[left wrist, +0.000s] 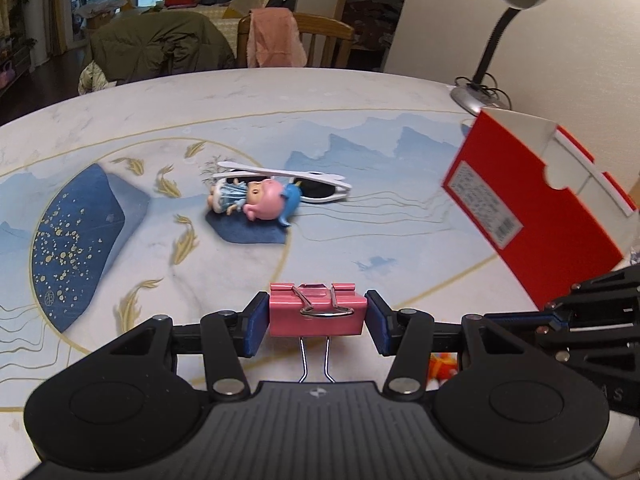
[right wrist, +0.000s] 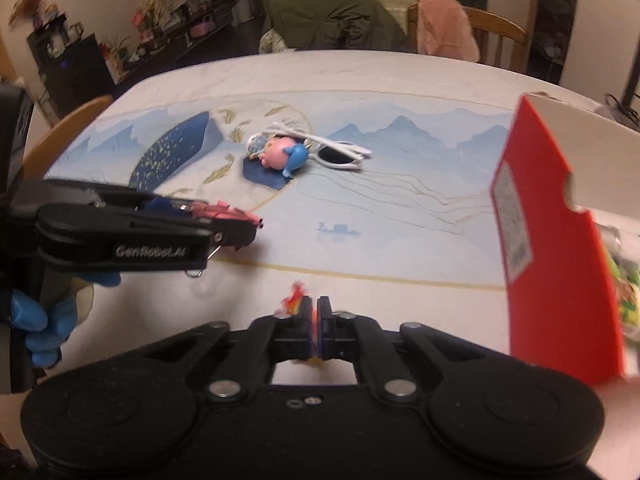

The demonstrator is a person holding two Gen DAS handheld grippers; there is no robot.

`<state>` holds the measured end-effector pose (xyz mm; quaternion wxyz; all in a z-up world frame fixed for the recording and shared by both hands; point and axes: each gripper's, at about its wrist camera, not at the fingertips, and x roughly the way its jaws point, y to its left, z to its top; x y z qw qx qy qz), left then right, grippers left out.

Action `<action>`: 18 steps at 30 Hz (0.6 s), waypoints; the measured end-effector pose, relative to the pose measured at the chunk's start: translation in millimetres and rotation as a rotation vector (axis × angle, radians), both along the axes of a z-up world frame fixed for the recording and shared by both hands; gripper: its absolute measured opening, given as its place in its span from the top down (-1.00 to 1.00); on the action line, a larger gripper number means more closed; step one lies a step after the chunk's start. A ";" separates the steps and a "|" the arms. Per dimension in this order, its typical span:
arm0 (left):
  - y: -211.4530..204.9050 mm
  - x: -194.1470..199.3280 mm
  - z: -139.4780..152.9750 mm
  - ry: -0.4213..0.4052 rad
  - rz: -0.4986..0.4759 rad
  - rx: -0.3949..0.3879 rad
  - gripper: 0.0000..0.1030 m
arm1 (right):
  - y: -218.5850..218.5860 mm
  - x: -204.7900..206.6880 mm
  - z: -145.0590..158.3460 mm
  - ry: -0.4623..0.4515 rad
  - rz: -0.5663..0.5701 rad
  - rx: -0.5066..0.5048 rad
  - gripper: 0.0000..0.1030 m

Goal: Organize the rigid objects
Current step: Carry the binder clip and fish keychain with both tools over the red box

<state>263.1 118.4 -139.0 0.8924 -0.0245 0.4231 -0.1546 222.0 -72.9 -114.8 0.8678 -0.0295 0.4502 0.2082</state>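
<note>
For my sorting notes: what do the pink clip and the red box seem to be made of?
Pink binder clip: probably painted sheet metal, smooth with a slight sheen, with shiny bare wire handles. Red box: apparently cardboard, matte red outside, white inside, thin folded walls, printed label.

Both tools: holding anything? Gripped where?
Left tool: pink binder clip, pads on its two ends. Right tool: shut on a thin orange-red item, too blurred to identify.
</note>
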 end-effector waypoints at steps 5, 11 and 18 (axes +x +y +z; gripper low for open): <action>-4.5 -11.8 6.6 -0.009 0.003 -0.008 0.02 | -9.5 -6.4 -1.3 0.002 0.011 -0.011 0.94; -0.4 -22.6 10.2 -0.016 0.026 -0.005 0.02 | -3.7 -3.6 -8.1 0.014 0.066 -0.006 0.67; 12.4 -34.2 10.3 -0.014 0.065 -0.011 0.03 | 16.5 -3.2 -18.4 -0.011 0.117 -0.041 -0.21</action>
